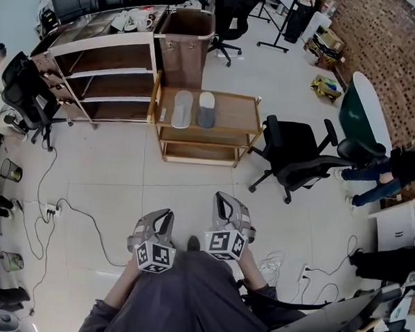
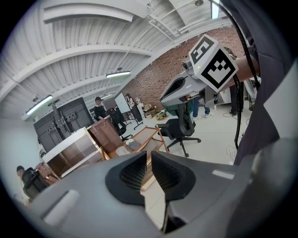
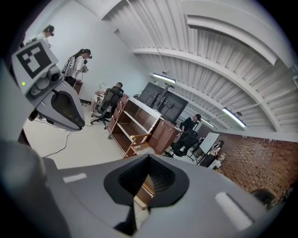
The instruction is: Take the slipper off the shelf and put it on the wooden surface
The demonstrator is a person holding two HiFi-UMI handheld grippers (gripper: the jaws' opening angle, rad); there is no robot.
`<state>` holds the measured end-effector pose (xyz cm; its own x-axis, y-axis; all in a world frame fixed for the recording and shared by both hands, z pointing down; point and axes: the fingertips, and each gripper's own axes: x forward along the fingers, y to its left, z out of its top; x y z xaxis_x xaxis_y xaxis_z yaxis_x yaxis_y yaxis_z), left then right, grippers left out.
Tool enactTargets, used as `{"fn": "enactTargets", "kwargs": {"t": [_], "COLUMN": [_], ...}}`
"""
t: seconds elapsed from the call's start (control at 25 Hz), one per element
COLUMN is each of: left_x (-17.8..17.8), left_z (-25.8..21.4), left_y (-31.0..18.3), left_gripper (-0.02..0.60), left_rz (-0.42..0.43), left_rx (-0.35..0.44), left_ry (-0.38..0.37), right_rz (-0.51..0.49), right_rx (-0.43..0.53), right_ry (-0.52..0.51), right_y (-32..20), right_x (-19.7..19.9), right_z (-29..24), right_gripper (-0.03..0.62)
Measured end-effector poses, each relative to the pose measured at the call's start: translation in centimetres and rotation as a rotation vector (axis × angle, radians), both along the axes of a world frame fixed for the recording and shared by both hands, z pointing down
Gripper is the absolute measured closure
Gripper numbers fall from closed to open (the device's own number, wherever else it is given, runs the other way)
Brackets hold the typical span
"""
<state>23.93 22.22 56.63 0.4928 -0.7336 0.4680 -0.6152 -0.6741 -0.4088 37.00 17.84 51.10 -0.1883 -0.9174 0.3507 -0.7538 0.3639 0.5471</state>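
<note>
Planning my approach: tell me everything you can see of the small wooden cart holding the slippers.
The wooden cart is a low, light-brown frame with three tiers and a raised rail round the top, wood by its look. It stands upright on the pale tiled floor, between an open shelf unit and a black office chair. A pale slipper and a white-and-grey slipper lie side by side on its top tier's left half.
</note>
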Motion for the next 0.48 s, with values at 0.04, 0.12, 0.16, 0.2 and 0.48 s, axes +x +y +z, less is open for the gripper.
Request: {"fn": "enactTargets", "kwargs": {"t": [0.04,0.12,0.16,0.2,0.48], "left_x": [-0.06,-0.06,-0.02,0.01,-0.1], "left_z": [-0.04,-0.08,-0.12,-0.17,-0.39], "left_y": [0.05,0.09,0.12,0.18,0.08], "left_gripper": [0.532,0.532,0.532,0.532,0.532], "left_rz": [-0.002,-0.005,-0.005,-0.006,-0.011], "left_rx": [0.001,0.003,0.004,0.004,0.009], "left_ry": [-0.001,-0.002,-0.003,-0.003,0.0], "right_rz": [-0.004,-0.011,-0.014,-0.015,-0.011], "right_rx": [-0.001,-0.004,-0.004,-0.004,0.001], "right_ry": [0.002,0.005,0.004,0.003,-0.004], "right_y": [0.09,0.21,0.27,0.34,0.28], "right_x": [0.01,0.06,0.11,0.16,0.35], "right_z": [0.17,0.34,0.32,0.25,-0.39], "right_gripper": [0.591,0.591,0.592,0.592,0.592]}}
